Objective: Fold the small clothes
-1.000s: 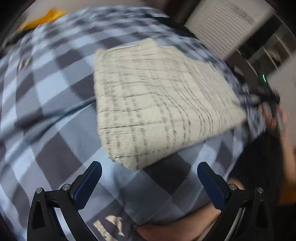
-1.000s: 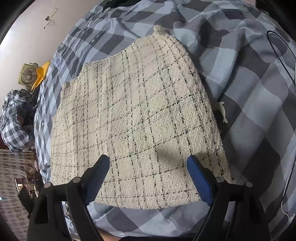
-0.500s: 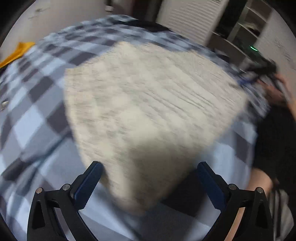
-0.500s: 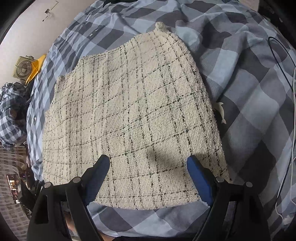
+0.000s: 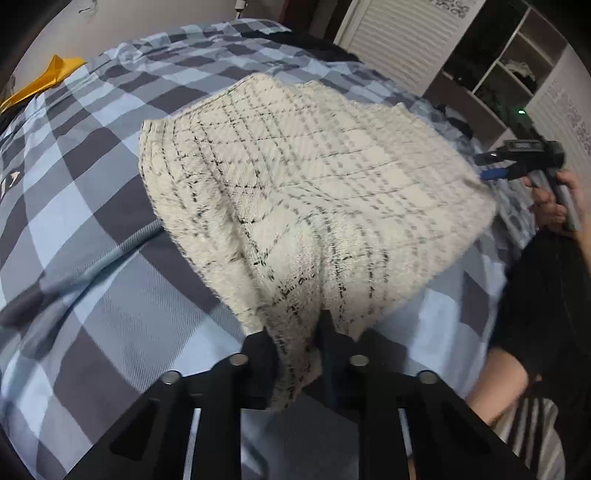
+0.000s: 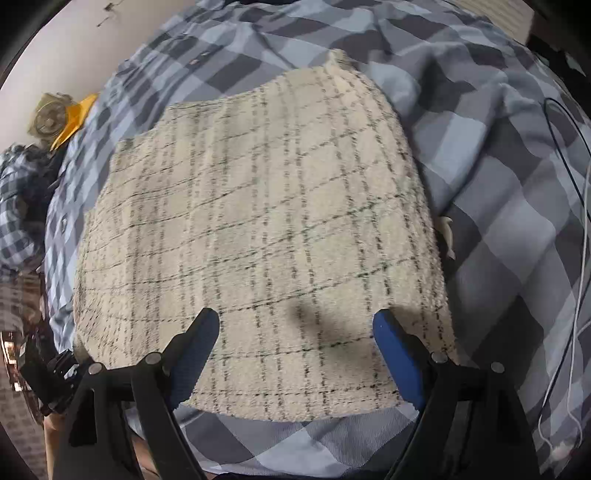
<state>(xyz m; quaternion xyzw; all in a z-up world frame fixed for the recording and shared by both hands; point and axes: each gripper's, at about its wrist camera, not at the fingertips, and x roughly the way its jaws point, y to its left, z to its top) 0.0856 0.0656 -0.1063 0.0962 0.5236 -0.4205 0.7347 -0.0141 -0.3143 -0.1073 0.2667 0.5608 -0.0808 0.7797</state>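
Observation:
A cream tweed garment (image 5: 314, 177) with thin black checks lies spread on a blue-and-grey checked bedspread (image 5: 92, 184). My left gripper (image 5: 295, 332) has the garment's near corner between its fingers; its jaws are closing and the cloth puckers into ridges there. In the right wrist view the same garment (image 6: 258, 221) lies flat. My right gripper (image 6: 295, 325) hovers open over its near edge, nothing between the fingers. That right gripper (image 5: 491, 166) also shows at the garment's far right side in the left wrist view, held by a hand (image 5: 554, 199).
A yellow item (image 5: 40, 83) lies at the bed's far left. A louvered door (image 5: 399, 33) and open shelves (image 5: 498, 62) stand behind. A dark cable (image 6: 569, 155) and a white cable (image 6: 576, 332) cross the bedspread (image 6: 517, 221) on the right. A checked bundle (image 6: 18, 206) sits left.
My left gripper came up to the garment's near corner and went from wide open to pinching it, bunching the cloth. The right gripper stayed open over the near edge.

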